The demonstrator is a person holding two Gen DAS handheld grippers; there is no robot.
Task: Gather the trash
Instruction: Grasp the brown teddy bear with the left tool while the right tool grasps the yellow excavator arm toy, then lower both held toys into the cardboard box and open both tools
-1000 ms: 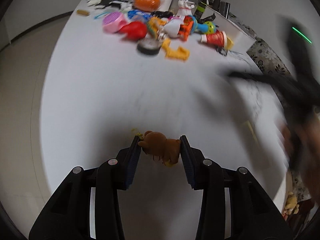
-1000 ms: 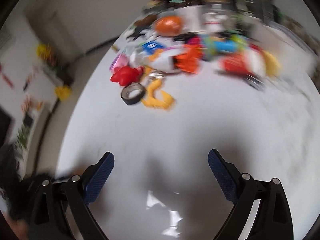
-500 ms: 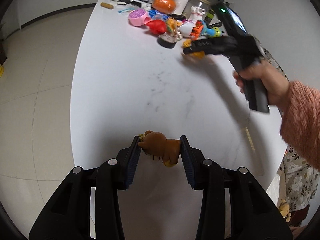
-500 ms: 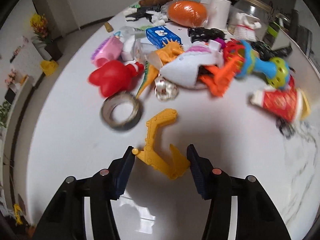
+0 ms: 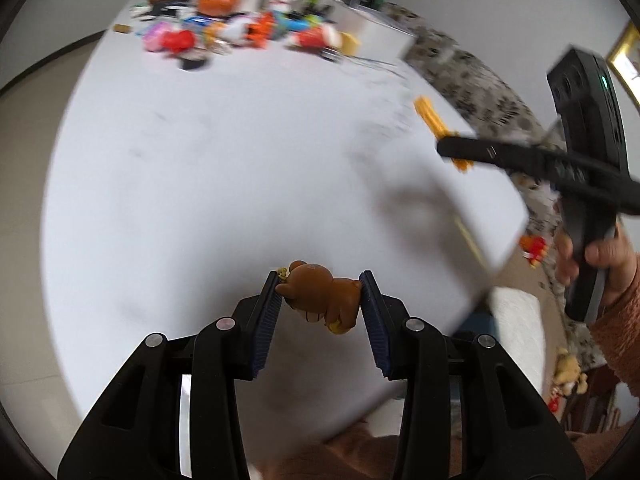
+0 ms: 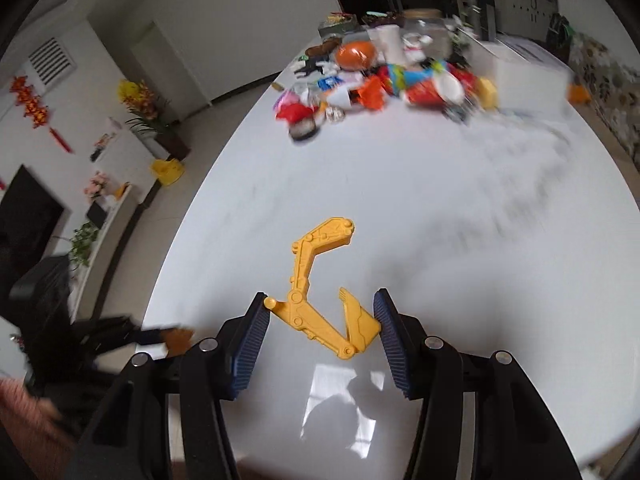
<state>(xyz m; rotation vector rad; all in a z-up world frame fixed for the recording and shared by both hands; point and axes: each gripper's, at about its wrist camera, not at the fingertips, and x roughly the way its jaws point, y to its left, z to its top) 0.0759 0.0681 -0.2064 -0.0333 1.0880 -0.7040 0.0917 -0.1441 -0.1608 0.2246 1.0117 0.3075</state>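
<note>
My left gripper (image 5: 320,292) is shut on a small brown bear toy (image 5: 320,294) and holds it above the near part of the white table (image 5: 220,168). My right gripper (image 6: 320,316) is shut on a yellow toy excavator arm (image 6: 316,296) and holds it above the table. In the left wrist view the right gripper (image 5: 460,148) is at the right, over the table's right edge, with the yellow excavator arm (image 5: 430,114) sticking out of it. The left gripper shows blurred at the lower left of the right wrist view (image 6: 168,336).
A pile of several toys and trash items (image 6: 380,76) lies at the far end of the table (image 6: 440,184), with a black tape roll (image 5: 194,63) at its near side. A white box (image 6: 528,80) stands at the far right. Floor lies left of the table.
My right gripper closed on the yellow excavator arm at the pile, lifted it and carried it back toward the near right of the table. The left gripper kept holding the bear.
</note>
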